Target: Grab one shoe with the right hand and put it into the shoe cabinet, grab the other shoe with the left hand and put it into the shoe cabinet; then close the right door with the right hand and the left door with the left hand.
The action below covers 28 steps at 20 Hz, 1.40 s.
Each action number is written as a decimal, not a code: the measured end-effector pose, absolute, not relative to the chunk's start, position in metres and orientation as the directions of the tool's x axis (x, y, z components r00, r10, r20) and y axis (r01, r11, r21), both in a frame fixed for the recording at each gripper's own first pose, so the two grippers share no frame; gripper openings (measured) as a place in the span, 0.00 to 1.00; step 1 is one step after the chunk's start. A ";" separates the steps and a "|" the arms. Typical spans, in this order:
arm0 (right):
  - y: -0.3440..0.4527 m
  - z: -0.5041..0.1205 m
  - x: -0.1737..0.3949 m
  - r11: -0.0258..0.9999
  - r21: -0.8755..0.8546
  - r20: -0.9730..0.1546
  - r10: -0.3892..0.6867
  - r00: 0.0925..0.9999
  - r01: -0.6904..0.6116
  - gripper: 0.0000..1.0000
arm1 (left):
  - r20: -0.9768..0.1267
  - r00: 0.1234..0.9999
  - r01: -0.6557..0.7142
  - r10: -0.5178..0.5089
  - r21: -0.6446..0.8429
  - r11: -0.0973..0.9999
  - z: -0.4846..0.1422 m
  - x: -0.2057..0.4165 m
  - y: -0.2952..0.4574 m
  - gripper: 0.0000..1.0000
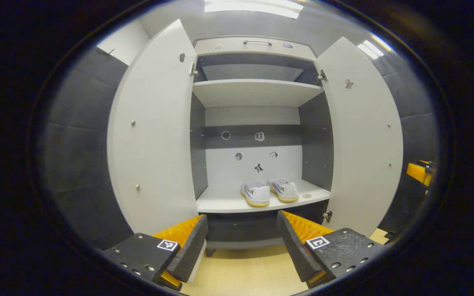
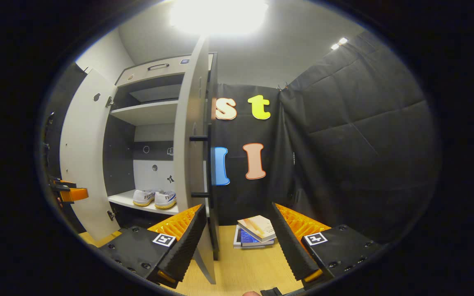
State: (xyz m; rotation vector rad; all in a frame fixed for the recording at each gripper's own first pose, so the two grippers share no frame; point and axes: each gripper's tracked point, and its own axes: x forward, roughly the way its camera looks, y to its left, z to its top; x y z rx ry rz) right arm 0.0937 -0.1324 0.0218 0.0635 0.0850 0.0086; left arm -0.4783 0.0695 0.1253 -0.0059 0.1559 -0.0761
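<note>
Your shoe cabinet (image 1: 257, 92) looks like smooth, matt board, pale on the doors and shelves and dark grey inside, with a small metal handle (image 1: 257, 42) at its top. The two shoes (image 1: 270, 192) on its lower shelf look like pale cloth with rubbery soles. Beside the cabinet you have a light wood-grain floor (image 2: 245, 267), glossy paper-covered books (image 2: 255, 231) and quilted matt black cloth (image 2: 356, 135).

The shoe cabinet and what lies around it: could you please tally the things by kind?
Shoes: 2, one beside the other on the lower shelf
Cabinet doors: 2, left and right, both open
Books: 2, stacked on the floor
Total: 6
</note>
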 end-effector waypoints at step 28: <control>-0.071 0.055 0.115 0.967 0.015 -0.063 -0.253 0.965 0.254 0.97 | -0.153 0.976 -0.169 0.157 -0.067 0.983 0.097 -0.531 0.330 0.96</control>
